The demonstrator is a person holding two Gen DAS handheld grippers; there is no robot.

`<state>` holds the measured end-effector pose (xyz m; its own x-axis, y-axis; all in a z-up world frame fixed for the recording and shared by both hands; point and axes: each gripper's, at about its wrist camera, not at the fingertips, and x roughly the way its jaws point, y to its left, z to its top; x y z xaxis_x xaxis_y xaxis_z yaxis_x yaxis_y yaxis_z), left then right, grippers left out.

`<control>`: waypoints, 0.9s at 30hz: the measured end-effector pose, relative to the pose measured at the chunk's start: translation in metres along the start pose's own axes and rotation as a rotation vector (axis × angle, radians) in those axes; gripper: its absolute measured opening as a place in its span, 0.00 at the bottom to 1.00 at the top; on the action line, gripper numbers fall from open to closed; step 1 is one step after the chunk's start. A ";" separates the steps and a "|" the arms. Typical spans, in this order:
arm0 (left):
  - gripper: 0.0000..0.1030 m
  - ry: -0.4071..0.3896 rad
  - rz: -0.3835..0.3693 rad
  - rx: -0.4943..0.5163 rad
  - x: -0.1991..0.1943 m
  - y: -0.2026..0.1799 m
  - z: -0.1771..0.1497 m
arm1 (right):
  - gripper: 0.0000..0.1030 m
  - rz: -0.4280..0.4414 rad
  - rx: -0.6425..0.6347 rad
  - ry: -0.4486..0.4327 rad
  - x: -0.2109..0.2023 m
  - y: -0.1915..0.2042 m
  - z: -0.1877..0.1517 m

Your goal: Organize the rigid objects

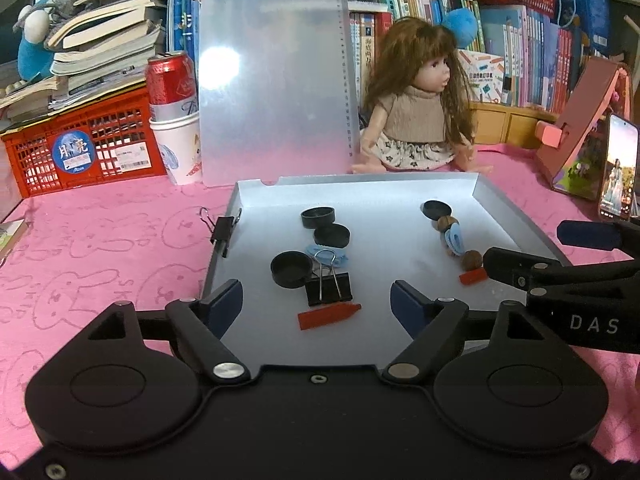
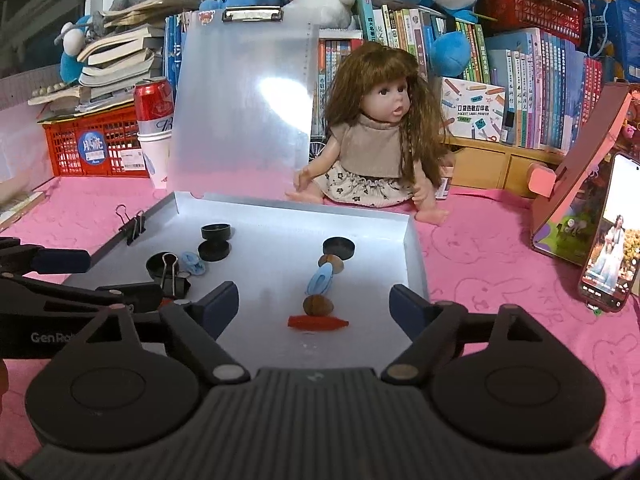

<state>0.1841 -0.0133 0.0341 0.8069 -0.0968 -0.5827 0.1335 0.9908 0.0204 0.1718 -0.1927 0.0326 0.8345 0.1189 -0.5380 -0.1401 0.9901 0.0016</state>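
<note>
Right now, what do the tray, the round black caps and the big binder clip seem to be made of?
Tray: likely thin sheet metal, matte silver; folded, sharp-edged walls.
Round black caps: probably moulded plastic, dull black with a soft sheen.
Big binder clip: black painted metal body, it seems, with shiny wire handles.

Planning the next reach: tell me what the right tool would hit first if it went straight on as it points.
Likely the red piece, lying in the tray just ahead between the open fingers of the right tool. A walnut sits right behind it. Depth is hard to judge.
</note>
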 end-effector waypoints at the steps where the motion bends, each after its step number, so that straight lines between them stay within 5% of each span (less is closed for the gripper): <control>1: 0.78 -0.002 0.000 -0.001 -0.002 0.000 0.000 | 0.88 0.001 0.001 -0.001 -0.001 0.000 0.000; 27: 0.82 -0.032 -0.021 -0.006 -0.049 0.002 -0.017 | 1.00 0.034 0.030 -0.021 -0.043 0.000 -0.010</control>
<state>0.1352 -0.0049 0.0486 0.8222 -0.1201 -0.5564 0.1471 0.9891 0.0039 0.1307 -0.1987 0.0467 0.8404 0.1540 -0.5197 -0.1527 0.9872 0.0456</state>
